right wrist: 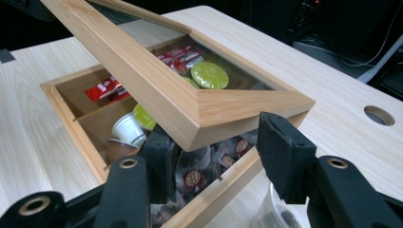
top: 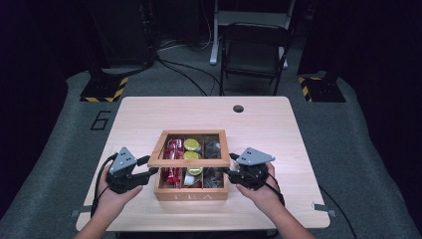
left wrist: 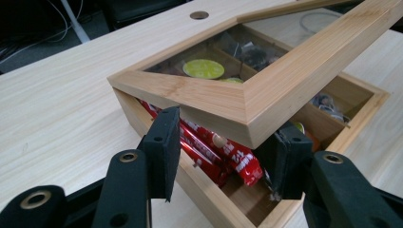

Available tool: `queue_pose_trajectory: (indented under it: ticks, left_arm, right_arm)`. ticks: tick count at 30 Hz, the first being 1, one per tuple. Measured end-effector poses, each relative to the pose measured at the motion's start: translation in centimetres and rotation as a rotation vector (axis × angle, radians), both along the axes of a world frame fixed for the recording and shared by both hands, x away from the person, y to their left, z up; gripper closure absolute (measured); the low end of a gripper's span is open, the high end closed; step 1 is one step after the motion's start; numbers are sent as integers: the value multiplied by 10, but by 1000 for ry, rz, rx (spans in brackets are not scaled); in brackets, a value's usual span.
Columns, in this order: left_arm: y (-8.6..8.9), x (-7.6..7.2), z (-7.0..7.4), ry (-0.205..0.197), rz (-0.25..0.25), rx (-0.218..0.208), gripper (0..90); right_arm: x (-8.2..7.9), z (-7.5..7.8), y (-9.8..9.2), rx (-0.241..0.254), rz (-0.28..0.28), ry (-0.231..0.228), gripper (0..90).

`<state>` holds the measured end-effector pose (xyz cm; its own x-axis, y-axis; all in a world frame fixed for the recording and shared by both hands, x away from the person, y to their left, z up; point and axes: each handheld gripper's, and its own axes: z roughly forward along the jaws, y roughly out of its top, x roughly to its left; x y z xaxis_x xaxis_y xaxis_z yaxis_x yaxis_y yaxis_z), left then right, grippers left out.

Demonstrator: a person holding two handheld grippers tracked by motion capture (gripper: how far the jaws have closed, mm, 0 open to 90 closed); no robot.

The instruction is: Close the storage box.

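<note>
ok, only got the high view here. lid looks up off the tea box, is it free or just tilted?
Observer: Tilted. In the left gripper view the lid meets the box at its far edge, and its near corner stands clear of the wall.
Operator: where are the left fingers?
Observer: The left gripper has its fingers either side of that near corner, just below it. I cannot tell whether they press on it.
Operator: and the right?
Observer: Much the same for the right gripper: the other near corner sits above and between its fingers, over dark sachets in the box.
</note>
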<state>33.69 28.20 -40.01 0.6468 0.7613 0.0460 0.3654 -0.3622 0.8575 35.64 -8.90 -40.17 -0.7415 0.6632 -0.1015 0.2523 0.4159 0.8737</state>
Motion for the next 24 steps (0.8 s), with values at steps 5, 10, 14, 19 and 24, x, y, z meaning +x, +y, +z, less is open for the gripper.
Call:
queue_pose_trajectory:
  ticks: [5, 10, 14, 19, 24]
  left_arm:
    - [-1, -5, -7, 11, 1, 2, 518]
    - [-1, -9, -15, 25, 4, 3, 518]
    - [0, -11, -22, 27, 9, -24, 518]
    - [0, -13, -27, 23, 11, -36, 518]
    - [0, -14, -33, 25, 4, -20, 518]
  right_arm:
    - [-7, -8, -2, 1, 5, 28, 502]
    - [-10, -13, -2, -8, 9, 31, 502]
    - [-14, -19, -1, 0, -3, 46, 502]
    - [-15, -22, -1, -4, 0, 32, 501]
    - [-16, -27, -1, -21, 14, 32, 501]
